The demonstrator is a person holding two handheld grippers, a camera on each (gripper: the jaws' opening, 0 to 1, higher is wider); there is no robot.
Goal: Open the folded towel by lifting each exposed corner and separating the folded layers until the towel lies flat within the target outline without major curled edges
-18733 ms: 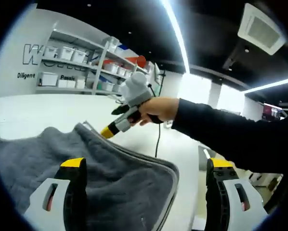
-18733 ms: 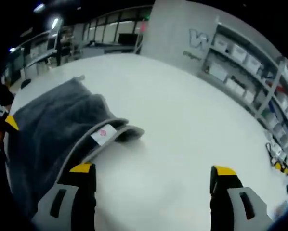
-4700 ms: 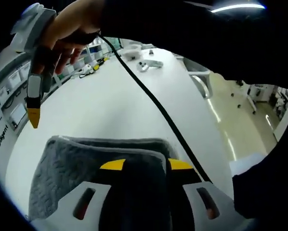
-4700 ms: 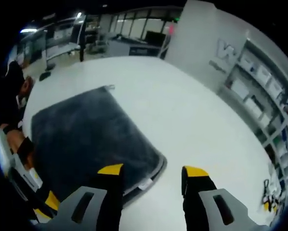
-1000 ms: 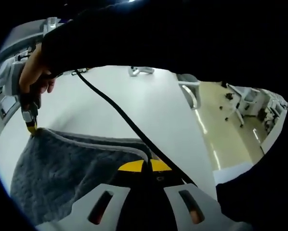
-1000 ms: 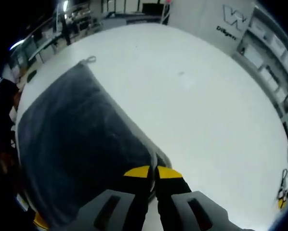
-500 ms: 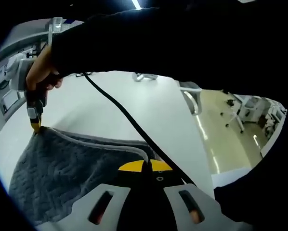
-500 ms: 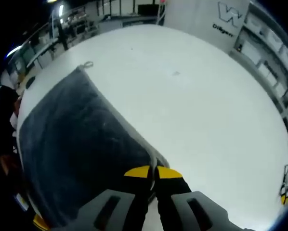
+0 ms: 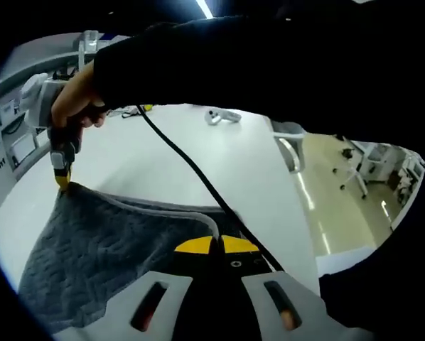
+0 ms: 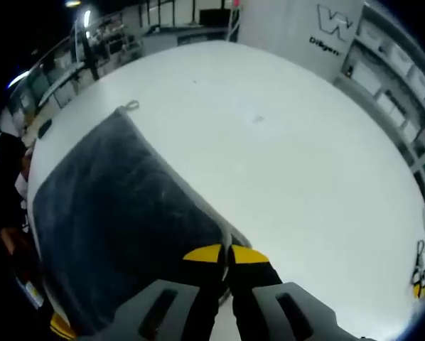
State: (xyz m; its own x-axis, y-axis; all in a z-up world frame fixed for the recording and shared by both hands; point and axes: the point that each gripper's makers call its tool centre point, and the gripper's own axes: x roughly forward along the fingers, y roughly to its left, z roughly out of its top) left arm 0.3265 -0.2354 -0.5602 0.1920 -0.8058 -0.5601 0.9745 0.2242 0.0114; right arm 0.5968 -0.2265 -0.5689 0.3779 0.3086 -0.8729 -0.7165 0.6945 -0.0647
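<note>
Two corners of the grey towel [image 9: 106, 249] are pinched at once. In the left gripper view your left gripper [image 9: 214, 245] has its yellow-tipped jaws pressed together on the near corner by the pale hem, and your right gripper [image 9: 60, 176], held in your hand [image 9: 77, 99], nips the far corner, with its black cable [image 9: 191, 167] trailing across the frame. The towel lies on a broad white table [image 9: 198, 149]; beyond the edge you see a glossy floor [image 9: 340, 192] with office chairs, and shelving on the left. In the right gripper view your right gripper [image 10: 225, 253] is clamped on the towel's [image 10: 120, 213] hemmed corner. The cloth spreads dark over the white table [image 10: 305, 177], a small hanging loop [image 10: 131, 106] at its far corner; shelves of white bins [image 10: 397, 78] line the wall.
</note>
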